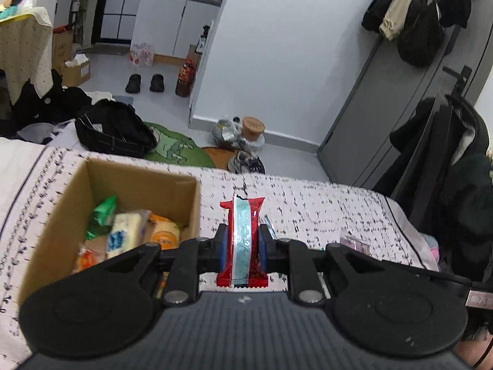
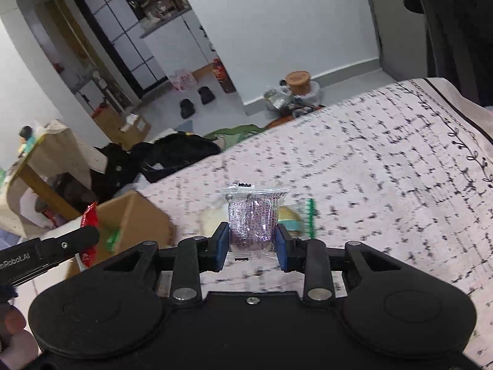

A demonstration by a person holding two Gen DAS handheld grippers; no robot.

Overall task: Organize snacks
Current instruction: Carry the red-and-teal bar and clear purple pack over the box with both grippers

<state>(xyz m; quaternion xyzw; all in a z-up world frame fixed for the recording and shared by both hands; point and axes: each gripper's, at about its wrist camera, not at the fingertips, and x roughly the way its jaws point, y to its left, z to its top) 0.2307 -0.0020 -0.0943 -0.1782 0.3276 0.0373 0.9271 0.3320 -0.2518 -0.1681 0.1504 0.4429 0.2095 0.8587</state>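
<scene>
Left wrist view: the left gripper (image 1: pixel 243 243) points forward over the patterned bedspread (image 1: pixel 323 209), held level in the lower centre of the frame. Its blue-padded fingers (image 1: pixel 222 246) are pressed in on a glossy red snack packet (image 1: pixel 242 240) with a pale blue stripe down its length; the crinkled foil stands on edge between the pads, its serrated ends sticking out above and below them. To the left sits an open cardboard box (image 1: pixel 191 209), plain brown and square-cornered, holding soft wrapped snacks: a green packet (image 1: pixel 103 215), a pale yellow one (image 1: pixel 124 234) and an orange one (image 1: pixel 165 234). The red packet is just to the right of the box's right wall.

Right wrist view: the right gripper (image 2: pixel 252 243) is tilted, so the bedspread slopes across the frame. Its fingers (image 2: pixel 222 249) pinch a clear, shiny wrapper with a purple snack (image 2: pixel 252 222) inside, held above the cloth at centre frame. Blurred loose snacks (image 2: pixel 292 215) lie on the bedspread right behind it. At lower left the cardboard box appears again, with the left gripper's black finger and its red packet beside it.
</scene>
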